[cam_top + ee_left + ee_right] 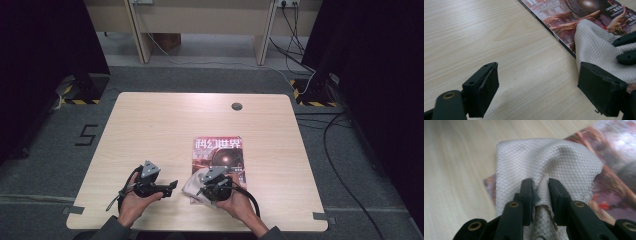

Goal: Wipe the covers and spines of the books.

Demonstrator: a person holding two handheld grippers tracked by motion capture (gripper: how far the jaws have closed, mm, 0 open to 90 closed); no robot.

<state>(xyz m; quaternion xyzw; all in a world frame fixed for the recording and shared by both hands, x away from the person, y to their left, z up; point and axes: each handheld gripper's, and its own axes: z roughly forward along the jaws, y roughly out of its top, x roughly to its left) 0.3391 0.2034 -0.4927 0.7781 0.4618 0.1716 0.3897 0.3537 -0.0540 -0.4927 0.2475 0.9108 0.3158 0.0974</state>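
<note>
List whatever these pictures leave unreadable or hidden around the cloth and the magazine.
- Magazine: its near corner lies under the white cloth in the high view; the small cover print is too small there and blurred in the right gripper view.
- Cloth: its near part is cut off by the bottom edge of the right gripper view, behind the right tongs shut on it.
- Left tongs, open: their bases are cut off by the bottom edge of the left gripper view.

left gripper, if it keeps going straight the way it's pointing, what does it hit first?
Probably the bare table. The left gripper is open with only wood ahead between its fingers. The white cloth and magazine lie off to the right of that line, though depth is hard to judge.
</note>
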